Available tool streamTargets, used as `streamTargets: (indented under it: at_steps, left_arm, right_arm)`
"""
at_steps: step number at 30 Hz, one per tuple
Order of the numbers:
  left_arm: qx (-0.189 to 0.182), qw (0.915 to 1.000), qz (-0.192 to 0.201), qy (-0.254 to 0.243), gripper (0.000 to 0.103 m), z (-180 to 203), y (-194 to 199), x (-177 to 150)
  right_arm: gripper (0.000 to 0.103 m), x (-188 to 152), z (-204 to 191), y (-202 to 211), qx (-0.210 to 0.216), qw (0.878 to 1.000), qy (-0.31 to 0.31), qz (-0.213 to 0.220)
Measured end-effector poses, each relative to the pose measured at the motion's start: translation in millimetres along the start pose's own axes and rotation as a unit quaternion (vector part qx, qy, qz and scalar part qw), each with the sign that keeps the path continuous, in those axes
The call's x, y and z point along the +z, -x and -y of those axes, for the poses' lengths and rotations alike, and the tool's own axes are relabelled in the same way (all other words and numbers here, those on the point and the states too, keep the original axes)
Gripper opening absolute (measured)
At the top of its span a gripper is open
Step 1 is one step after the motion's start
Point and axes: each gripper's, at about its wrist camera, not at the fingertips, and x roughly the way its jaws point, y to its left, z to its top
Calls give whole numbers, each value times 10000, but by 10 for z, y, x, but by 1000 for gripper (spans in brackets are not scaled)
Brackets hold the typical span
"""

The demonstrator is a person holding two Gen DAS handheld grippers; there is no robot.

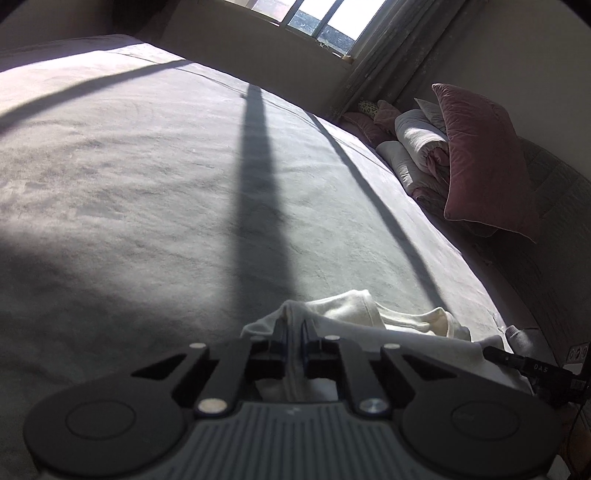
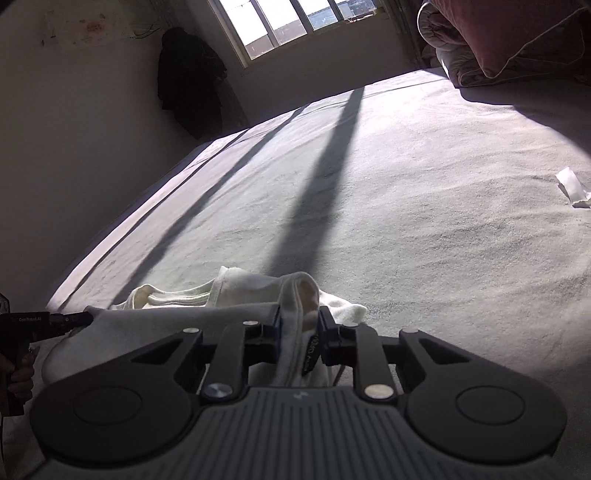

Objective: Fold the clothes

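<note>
A white garment (image 1: 373, 314) lies bunched on the grey bed cover (image 1: 147, 184), near its front edge. My left gripper (image 1: 294, 326) is shut on a fold of its edge, with cloth pinched between the fingers. In the right wrist view the same white garment (image 2: 177, 295) stretches off to the left. My right gripper (image 2: 299, 317) is shut on another fold of it, and a black label shows between the jaws. Each view shows the other gripper at its side: the right one (image 1: 532, 367), the left one (image 2: 48, 321), held by a hand (image 2: 18, 373).
The grey bed cover (image 2: 406, 184) spreads wide ahead, crossed by long window shadows. Pink and white pillows (image 1: 476, 158) and rolled bedding (image 1: 417, 140) pile at the bed's head. A small white scrap (image 2: 570, 186) lies to the right. Dark clothing (image 2: 190, 77) hangs in the corner by the window (image 2: 280, 22).
</note>
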Motion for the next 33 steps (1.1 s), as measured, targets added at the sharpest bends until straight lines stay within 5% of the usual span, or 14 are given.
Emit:
streamTargets:
  at_steps: [4, 8, 14, 18, 20, 23, 27, 33]
  left_arm:
    - [32, 9984, 461, -339, 5, 115, 128, 148]
    - [439, 9960, 574, -533, 5, 144, -45, 207]
    - [1104, 9881, 333, -1014, 6, 168, -388, 56]
    - [1375, 9814, 268, -1311, 8, 212, -475, -27]
    - [1415, 9822, 169, -1227, 10, 230, -423, 24]
    - [1523, 9824, 104, -1078, 23, 280, -316, 92]
    - [1748, 9764, 505, -1163, 31, 490, -109, 161]
    - [1301, 9765, 416, -1670, 33, 1030, -311, 64]
  right_arm:
    - [14, 131, -148, 76, -13, 9978, 524, 405]
    - [12, 235, -133, -69, -303, 9958, 512, 691]
    - [12, 96, -29, -530, -989, 9930, 635, 113]
    - [12, 123, 36, -518, -984, 9941, 450, 36]
    - [36, 151, 17, -466, -1054, 9937, 394, 6]
    - [53, 202, -25, -305, -1108, 9933, 337, 42]
    - [60, 255, -181, -122, -1154, 9914, 590, 193]
    - [60, 248, -747, -405, -875, 9907, 1044, 65]
